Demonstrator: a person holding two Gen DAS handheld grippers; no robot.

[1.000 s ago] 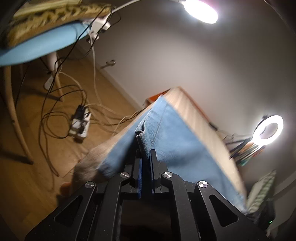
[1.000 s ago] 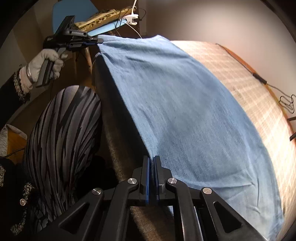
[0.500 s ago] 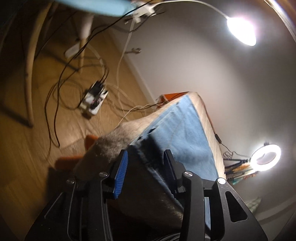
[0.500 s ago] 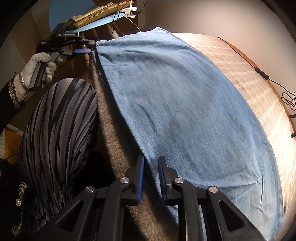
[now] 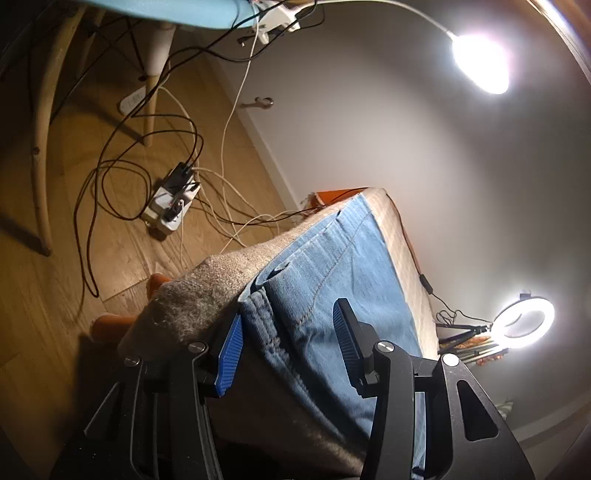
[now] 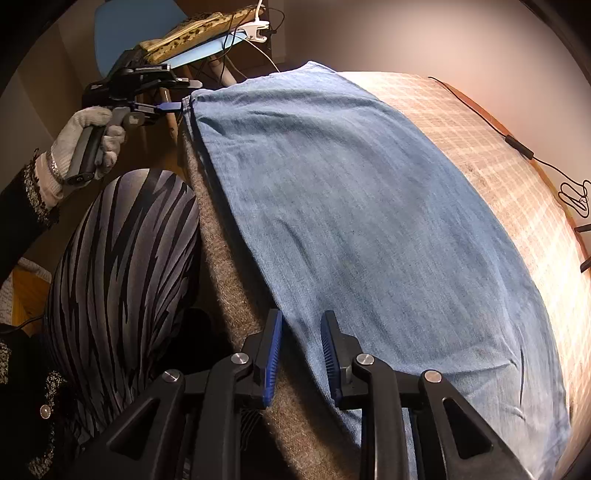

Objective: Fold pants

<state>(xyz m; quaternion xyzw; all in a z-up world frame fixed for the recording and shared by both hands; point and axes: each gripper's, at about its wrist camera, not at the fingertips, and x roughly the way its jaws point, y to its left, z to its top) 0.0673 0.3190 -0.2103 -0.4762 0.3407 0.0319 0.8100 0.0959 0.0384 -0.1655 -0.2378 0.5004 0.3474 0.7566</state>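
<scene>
Blue denim pants [image 6: 351, 206] lie spread flat on a table with a grey felt cover [image 6: 229, 258]. My right gripper [image 6: 302, 325] hangs over the near long edge of the pants. Its jaws are opening, and the denim edge lies between the blue pads without being pressed. In the left wrist view the waistband end of the pants [image 5: 332, 280] rests on the table corner [image 5: 207, 291]. My left gripper [image 5: 288, 325] straddles it, jaws opening, pads clear of the cloth. The right wrist view also shows the left gripper [image 6: 184, 94] at the far corner, held by a gloved hand [image 6: 85, 136].
A checked cloth [image 6: 498, 147] covers the table beyond the pants. On the wooden floor to the left lie a power strip [image 5: 170, 203] and tangled cables, under a blue chair [image 5: 166, 11]. A lamp [image 5: 480, 62] and ring light [image 5: 524, 325] shine. The person's striped garment [image 6: 122, 277] presses against the table edge.
Both grippers were shut on the pants' edge a second ago; both have opened and let the denim go. The left gripper has rolled, and the waistband has dropped onto the table corner.
</scene>
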